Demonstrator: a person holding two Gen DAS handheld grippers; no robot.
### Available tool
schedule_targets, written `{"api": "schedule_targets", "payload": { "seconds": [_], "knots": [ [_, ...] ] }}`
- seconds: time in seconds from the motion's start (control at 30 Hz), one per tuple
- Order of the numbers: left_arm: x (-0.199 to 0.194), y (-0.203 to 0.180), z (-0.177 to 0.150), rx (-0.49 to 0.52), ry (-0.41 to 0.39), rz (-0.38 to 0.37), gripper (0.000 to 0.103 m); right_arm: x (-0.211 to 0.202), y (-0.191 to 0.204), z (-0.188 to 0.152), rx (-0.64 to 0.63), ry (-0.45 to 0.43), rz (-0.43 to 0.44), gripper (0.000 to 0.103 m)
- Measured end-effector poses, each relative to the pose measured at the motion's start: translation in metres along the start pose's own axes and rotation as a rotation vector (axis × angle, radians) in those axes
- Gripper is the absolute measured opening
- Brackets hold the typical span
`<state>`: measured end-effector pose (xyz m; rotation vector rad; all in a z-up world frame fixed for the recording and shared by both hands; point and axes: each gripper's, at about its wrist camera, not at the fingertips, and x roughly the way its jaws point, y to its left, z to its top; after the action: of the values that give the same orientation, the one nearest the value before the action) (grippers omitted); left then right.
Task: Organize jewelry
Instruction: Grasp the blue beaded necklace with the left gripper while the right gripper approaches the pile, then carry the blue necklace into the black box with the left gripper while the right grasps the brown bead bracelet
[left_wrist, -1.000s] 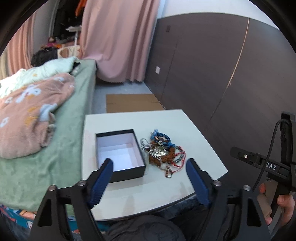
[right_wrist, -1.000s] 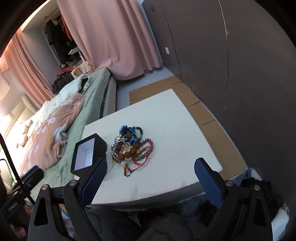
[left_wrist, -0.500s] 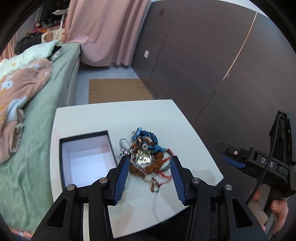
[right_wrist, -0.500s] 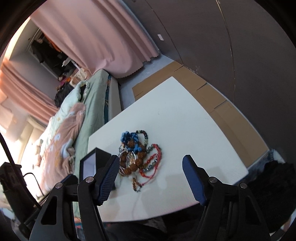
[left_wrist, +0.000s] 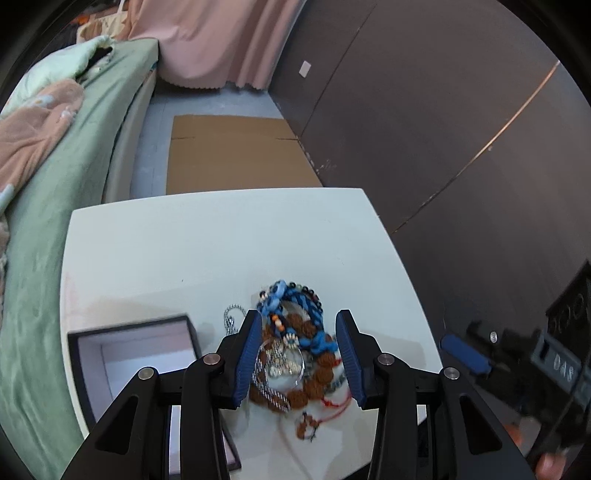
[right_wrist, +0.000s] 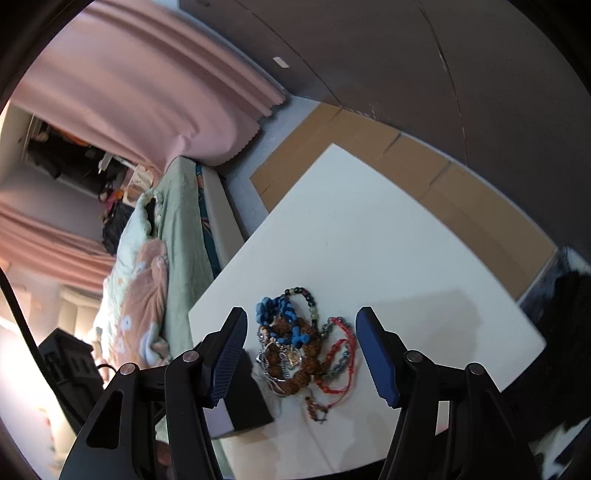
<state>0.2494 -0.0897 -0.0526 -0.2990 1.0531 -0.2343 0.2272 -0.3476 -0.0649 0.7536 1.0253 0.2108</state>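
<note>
A tangled pile of jewelry (left_wrist: 291, 354) with blue cord, brown beads, a silver chain and red strings lies on the white table (left_wrist: 221, 240). An open black box (left_wrist: 129, 326) with a white inside stands just left of it. My left gripper (left_wrist: 298, 315) hovers over the pile with its jaws closing. The pile shows between its pads, which do not press on it. In the right wrist view, my right gripper (right_wrist: 302, 312) also frames the pile (right_wrist: 299, 350) from above. Its jaws are closing too, wider apart, and hold nothing. The box (right_wrist: 243, 402) sits partly behind its left finger.
A bed with a green sheet and a pink blanket (left_wrist: 55, 166) runs along the table's left side. Flat cardboard (left_wrist: 236, 155) lies on the floor beyond the table. Dark wall panels (left_wrist: 443, 110) stand to the right. A blue finger of the right gripper (left_wrist: 465, 354) shows at the table's right edge.
Both grippers came forward and down over the jewelry pile, and both pairs of jaws narrowed. The right wrist view rolled. The pile and the box stayed in place.
</note>
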Motion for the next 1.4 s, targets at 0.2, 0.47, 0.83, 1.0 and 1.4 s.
{"api": "schedule_targets", "payload": {
  "seconds": [0.2,0.47,0.83,1.0,1.4],
  "knots": [
    [0.035,0.002,0.013,0.011,0.065,0.068,0.043,0.017,-0.018,-0.006,0.029,0.012,0.02,0.062],
    [0.074,-0.001,0.015,0.025,0.135,0.154,0.043,0.028,-0.04,-0.005,0.089,0.024,-0.007,0.062],
    [0.044,0.005,0.013,0.045,0.064,0.09,0.009,0.056,-0.026,-0.023,0.046,0.158,0.04,0.062],
    [0.004,0.006,0.014,0.037,-0.006,0.044,0.009,0.067,-0.016,-0.032,0.015,0.201,0.038,0.062],
    [-0.084,0.015,0.0,0.004,-0.18,0.012,0.009,0.106,0.009,-0.041,-0.072,0.274,-0.077,0.041]
  ]
}}
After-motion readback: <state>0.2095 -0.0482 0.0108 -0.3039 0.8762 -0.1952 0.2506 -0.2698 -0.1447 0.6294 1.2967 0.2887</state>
